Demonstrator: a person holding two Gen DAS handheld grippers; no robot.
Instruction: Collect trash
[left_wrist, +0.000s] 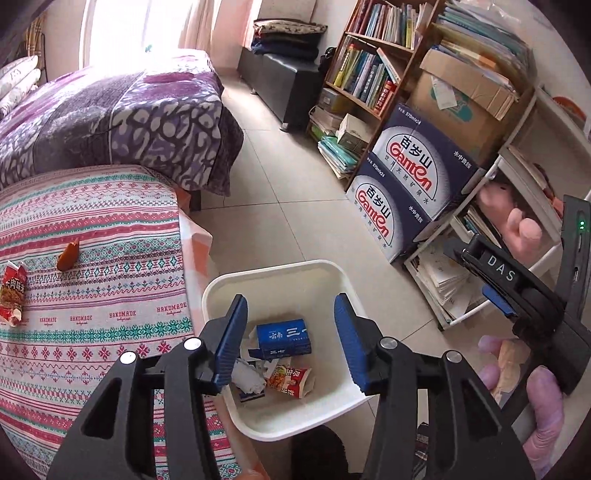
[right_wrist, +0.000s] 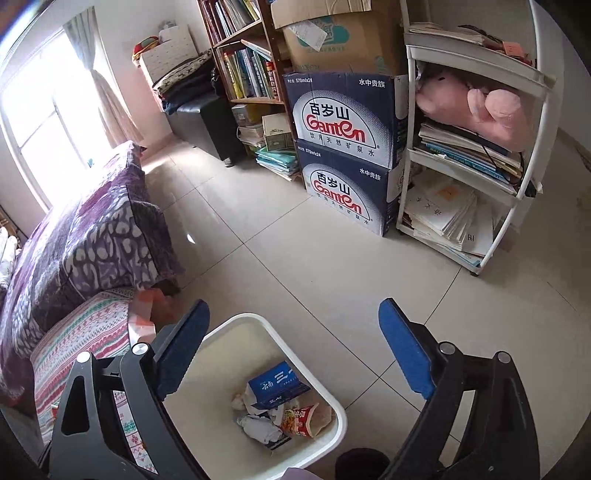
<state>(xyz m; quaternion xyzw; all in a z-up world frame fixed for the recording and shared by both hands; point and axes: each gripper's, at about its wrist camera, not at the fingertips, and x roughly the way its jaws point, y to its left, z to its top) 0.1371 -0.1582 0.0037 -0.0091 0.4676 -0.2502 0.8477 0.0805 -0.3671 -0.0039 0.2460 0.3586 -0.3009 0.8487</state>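
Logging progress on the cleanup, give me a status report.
Left gripper and right gripper open, empty, over white plastic bin. Red snack wrapper and orange scrap still on patterned tablecloth. Nothing in the way.

We see the red snack packet (left_wrist: 12, 293) on the table (left_wrist: 110, 295) cut off at the left edge. In the bin (right_wrist: 325, 435), crumpled paper (right_wrist: 258, 428) partly hides under the blue carton (right_wrist: 277, 384). The right gripper (left_wrist: 491, 295) shows only in part.
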